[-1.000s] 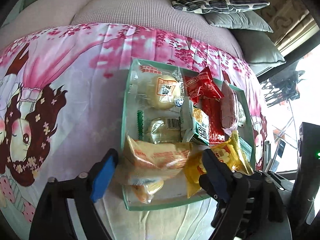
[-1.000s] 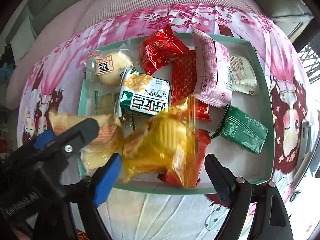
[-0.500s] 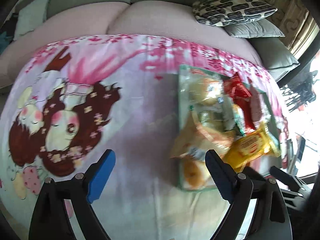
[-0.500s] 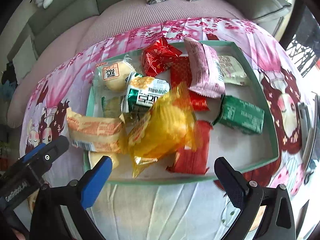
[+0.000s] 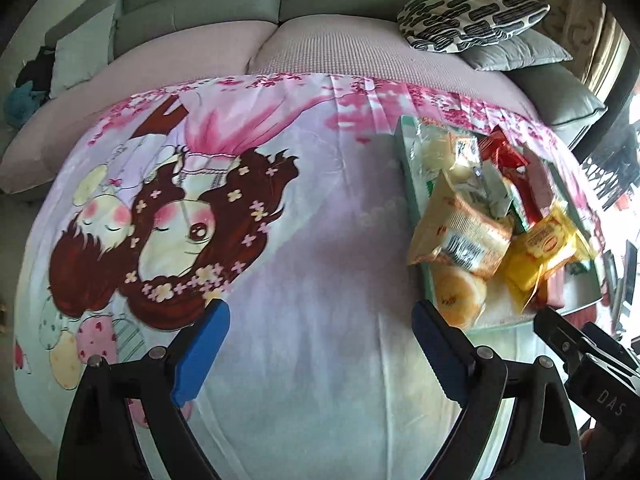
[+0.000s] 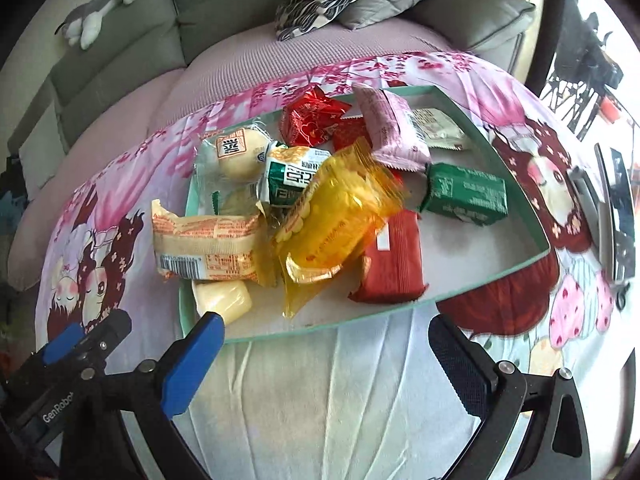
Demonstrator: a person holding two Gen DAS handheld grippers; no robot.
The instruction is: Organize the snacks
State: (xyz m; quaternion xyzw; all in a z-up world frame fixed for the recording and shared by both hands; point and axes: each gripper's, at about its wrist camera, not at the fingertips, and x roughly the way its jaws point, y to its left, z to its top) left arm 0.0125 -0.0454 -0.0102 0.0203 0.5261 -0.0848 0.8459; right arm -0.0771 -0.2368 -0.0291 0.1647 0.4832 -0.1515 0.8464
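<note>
A shallow mint-green tray (image 6: 500, 268) lies on a cartoon-print cloth and holds several wrapped snacks: a yellow packet (image 6: 340, 216), an orange bread packet (image 6: 208, 246), a red packet (image 6: 394, 258), a green packet (image 6: 466, 194), a pink packet (image 6: 394, 130), and round buns. The tray shows at the right in the left wrist view (image 5: 404, 148). My right gripper (image 6: 326, 360) is open and empty, just in front of the tray's near rim. My left gripper (image 5: 320, 350) is open and empty over bare cloth, left of the tray.
The cloth (image 5: 304, 240) covers a round pinkish cushion in front of a grey-green sofa (image 5: 224, 0) with patterned pillows (image 5: 468, 12). A dark flat device (image 6: 616, 216) lies on the cloth right of the tray. A plush toy (image 6: 100, 4) rests on the sofa back.
Both grippers have pulled back from the tray. The left has swung left onto bare cloth. The yellow and orange packets, earlier between the fingers, now lie in the tray.
</note>
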